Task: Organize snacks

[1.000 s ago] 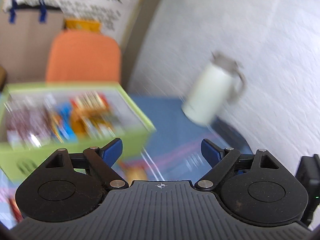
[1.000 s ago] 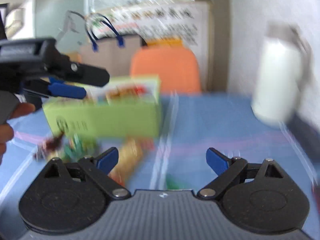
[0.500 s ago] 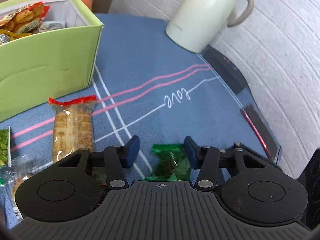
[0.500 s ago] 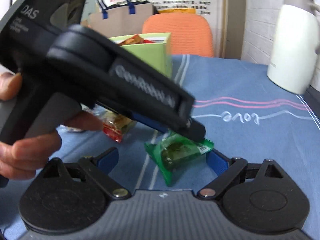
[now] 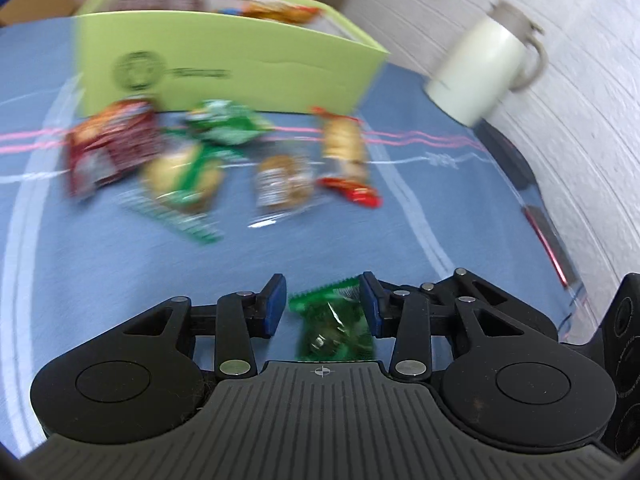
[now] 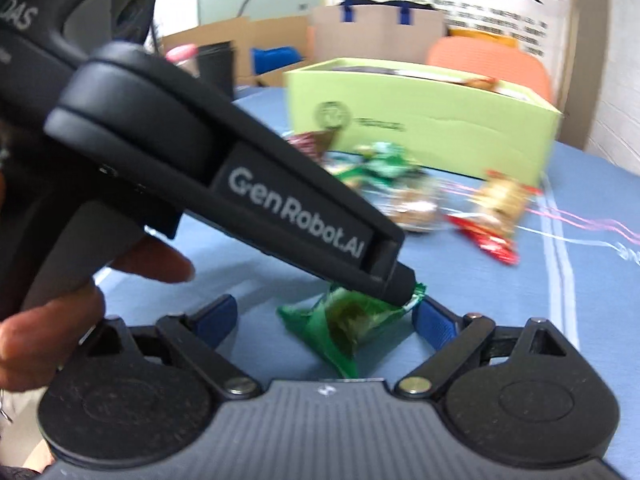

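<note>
The left gripper (image 5: 323, 307) has its two blue pads close together, with a small green snack packet (image 5: 335, 330) between them. The right pad touches the packet's edge, but there is a little gap beside the left pad, so a tight squeeze cannot be told for sure from this view. In the right wrist view the tip of the left gripper sits right on the top of the same green snack packet (image 6: 340, 326), which looks lifted just above the blue surface (image 5: 120, 280). A hand (image 6: 48, 312) is wrapped around the left gripper's handle. The right gripper (image 6: 326, 314) is spread wide, with nothing pinched; the green packet hangs in the space between its blue pads. Farther away, on the surface, lie more snacks in a blurry bunch: a dark red bag (image 5: 112, 144) on the left, a green bag (image 5: 224, 122) behind, a round cookie pack (image 5: 182, 178), a clear cookie pack (image 5: 282, 182), and a long cracker pack with red ends (image 5: 346, 156) on the right. Behind them stands a light green box (image 5: 240, 68) with snacks inside. Far to the right is a white jug (image 5: 484, 68) near the white wall.
</note>
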Demonstrator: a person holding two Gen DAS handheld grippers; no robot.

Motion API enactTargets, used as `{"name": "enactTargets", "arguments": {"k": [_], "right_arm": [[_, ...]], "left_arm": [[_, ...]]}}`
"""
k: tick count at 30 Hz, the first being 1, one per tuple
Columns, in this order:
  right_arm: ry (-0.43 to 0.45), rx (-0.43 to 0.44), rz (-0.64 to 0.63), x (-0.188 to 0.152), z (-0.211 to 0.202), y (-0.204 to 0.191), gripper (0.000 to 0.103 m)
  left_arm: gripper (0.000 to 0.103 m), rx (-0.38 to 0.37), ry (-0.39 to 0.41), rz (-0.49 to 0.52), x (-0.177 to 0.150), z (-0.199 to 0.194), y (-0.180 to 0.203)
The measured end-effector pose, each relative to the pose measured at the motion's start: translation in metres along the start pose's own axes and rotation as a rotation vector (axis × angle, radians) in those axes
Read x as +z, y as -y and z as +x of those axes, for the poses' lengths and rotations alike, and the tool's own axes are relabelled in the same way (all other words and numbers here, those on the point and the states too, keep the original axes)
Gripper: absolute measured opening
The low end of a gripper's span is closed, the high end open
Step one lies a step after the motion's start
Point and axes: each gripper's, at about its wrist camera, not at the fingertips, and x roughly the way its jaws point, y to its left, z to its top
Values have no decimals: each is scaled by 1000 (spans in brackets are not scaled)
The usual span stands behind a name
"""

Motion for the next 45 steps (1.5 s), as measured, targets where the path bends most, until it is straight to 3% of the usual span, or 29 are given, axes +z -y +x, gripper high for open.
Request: {"name": "enactTargets", "arguments": {"k": [2, 3, 4, 9, 13, 20, 25, 29, 30, 31, 35, 40, 45], "right_arm": [[2, -14, 11, 3, 3, -11, 93], [4, -20, 30, 4, 5, -13, 94], [8, -33, 38, 4, 6, -15, 94], [16, -84, 70, 3, 4, -19, 93], [47, -137, 108, -16, -18, -18, 93], [69, -121, 104, -16, -22, -18, 93], [53, -124, 66, -16, -15, -19, 86], [62, -90, 71, -23, -16, -16, 73], [68, -83, 71, -23, -18, -16, 59], [65, -71, 78, -23, -20, -15, 59], [72, -38, 144, -18, -29, -3, 55], [163, -116, 81, 19, -38, 16, 56], [235, -159, 17, 81, -20, 52, 57]], "left_arm": [[22, 42, 31, -18, -4, -8, -12], [28, 45, 44, -30, -5, -12, -18], [36, 41, 57, -43, -5, -14, -24], [49, 16, 91, -63, -11, -23, -34], [51, -14, 123, -60, -19, -37, -33], [56, -44, 129, 48, -18, -41, -17], [52, -85, 58, 20, -25, -28, -14], [44, -61, 58, 15, -32, -21, -8], [31, -58, 56, 16, -34, -21, -6], [22, -65, 48, 17, -35, -20, -4], [9, -73, 53, 5, -33, -24, 2], [9, -119, 133, 30, 10, -31, 19], [9, -157, 216, 63, 86, -24, 30]]}}
